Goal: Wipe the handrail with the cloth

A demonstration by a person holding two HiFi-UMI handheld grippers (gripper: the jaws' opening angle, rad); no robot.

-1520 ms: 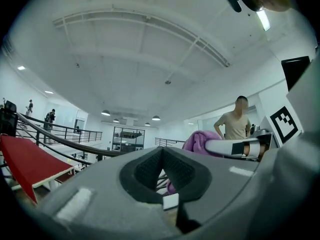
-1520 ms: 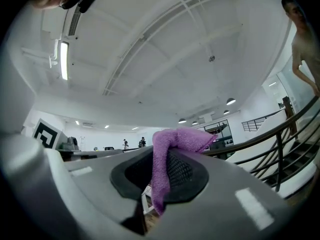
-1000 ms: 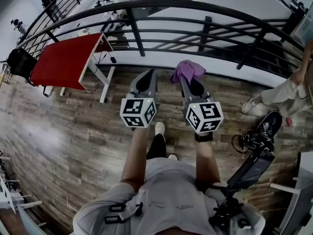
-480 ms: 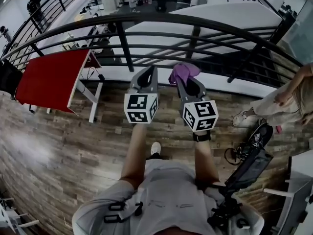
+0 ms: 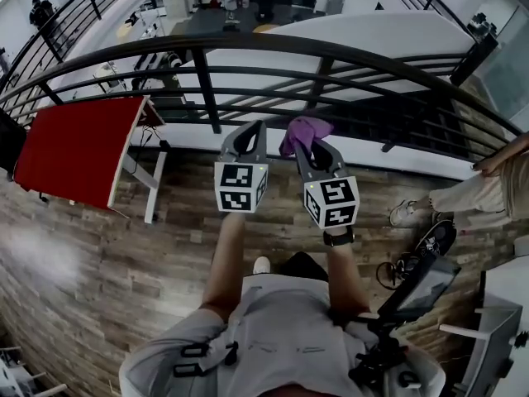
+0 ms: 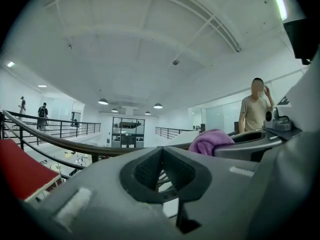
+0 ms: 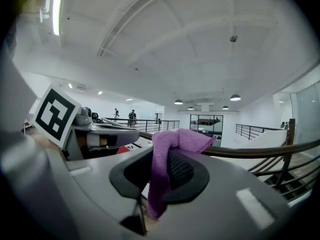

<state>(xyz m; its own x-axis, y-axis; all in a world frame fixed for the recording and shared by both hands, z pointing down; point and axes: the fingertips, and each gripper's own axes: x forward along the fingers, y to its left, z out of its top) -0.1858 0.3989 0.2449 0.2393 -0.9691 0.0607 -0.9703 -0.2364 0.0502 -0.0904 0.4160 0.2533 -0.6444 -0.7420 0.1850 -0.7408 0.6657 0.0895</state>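
Note:
A dark curved handrail (image 5: 273,44) tops a black railing that runs across the head view ahead of me. My right gripper (image 5: 307,139) is shut on a purple cloth (image 5: 302,131), which bunches out past its tips just short of the railing. In the right gripper view the cloth (image 7: 170,159) hangs pinched between the jaws, with the handrail (image 7: 260,151) behind it. My left gripper (image 5: 245,137) is shut with nothing in it, beside the right one. From the left gripper view the handrail (image 6: 75,145) crosses behind the closed tips (image 6: 161,156) and the cloth (image 6: 210,141) shows at the right.
A red table (image 5: 78,147) stands on the wooden floor at the left. At the right a person (image 5: 488,184) sits near a scooter (image 5: 413,288). Beyond the railing the floor drops to a lower level.
Both grippers have moved forward and up toward the railing, the cloth still in the right one. The head view has swung so the red table sits further left.

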